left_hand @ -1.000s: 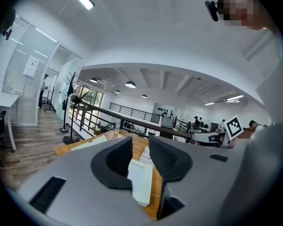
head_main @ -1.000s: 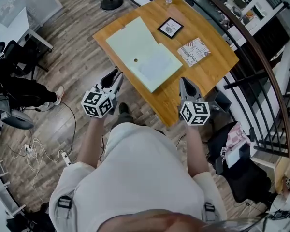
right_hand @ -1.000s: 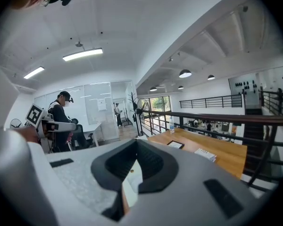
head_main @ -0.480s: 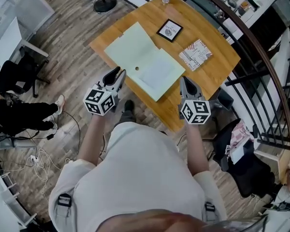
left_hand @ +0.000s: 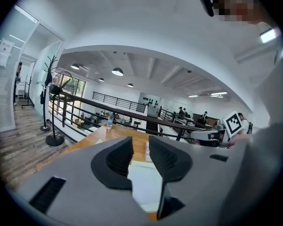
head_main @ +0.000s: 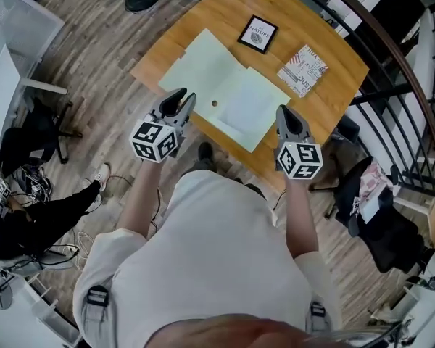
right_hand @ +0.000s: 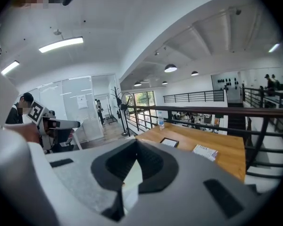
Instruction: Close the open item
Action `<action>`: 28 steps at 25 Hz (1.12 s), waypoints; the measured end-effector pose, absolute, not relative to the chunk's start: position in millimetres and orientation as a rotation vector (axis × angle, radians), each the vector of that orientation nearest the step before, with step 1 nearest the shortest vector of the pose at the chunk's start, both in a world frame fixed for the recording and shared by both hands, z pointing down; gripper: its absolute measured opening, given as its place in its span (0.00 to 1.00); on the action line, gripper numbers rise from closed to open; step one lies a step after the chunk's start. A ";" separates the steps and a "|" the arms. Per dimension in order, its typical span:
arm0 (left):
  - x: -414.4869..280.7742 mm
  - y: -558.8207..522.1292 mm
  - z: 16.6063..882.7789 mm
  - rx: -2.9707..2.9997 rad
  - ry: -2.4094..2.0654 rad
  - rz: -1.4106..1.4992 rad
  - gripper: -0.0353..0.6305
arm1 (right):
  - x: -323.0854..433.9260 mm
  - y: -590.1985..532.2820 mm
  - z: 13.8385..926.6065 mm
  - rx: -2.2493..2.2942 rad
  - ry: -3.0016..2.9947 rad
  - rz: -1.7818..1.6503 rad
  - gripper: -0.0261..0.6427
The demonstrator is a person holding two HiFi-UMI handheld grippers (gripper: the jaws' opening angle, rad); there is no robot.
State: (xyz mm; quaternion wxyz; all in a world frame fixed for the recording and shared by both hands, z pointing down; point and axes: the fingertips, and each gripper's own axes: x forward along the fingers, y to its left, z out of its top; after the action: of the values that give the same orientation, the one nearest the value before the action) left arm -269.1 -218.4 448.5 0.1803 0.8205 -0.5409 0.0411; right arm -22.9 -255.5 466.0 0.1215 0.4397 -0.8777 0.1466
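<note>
The left arm (head_main: pixel 140 198) reaches forward; the left hand-held gripper (head_main: pixel 183 96) points toward one o'clock in the head view, jaws apart and empty. The right arm (head_main: pixel 296 216) reaches likewise; the right hand-held gripper (head_main: pixel 286 112) points toward twelve o'clock, jaws together.

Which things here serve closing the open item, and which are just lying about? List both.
For the job:
- pale-green folder, lying open
- left claw, jaws apart, empty
- right claw, jaws together, empty

Just lying about:
- black-framed card
- printed booklet
- water bottle
</note>
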 end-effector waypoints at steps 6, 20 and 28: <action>-294.7 -254.5 471.9 2.341 -1.438 0.183 0.21 | -46.6 -272.6 488.5 1.347 -2.484 0.469 0.04; -340.0 -319.5 526.3 2.356 -1.264 0.367 0.21 | -82.9 -289.8 542.3 1.383 -2.342 0.589 0.04; -358.6 -352.8 569.5 2.294 -1.267 0.465 0.21 | -71.9 -290.1 570.9 1.371 -2.287 0.670 0.04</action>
State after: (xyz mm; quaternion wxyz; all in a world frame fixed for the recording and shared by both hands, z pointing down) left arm -358.6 -352.8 569.5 0.2378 0.8372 -0.4623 0.1696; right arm -71.9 -290.1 570.9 0.1947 0.4892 -0.8158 0.2390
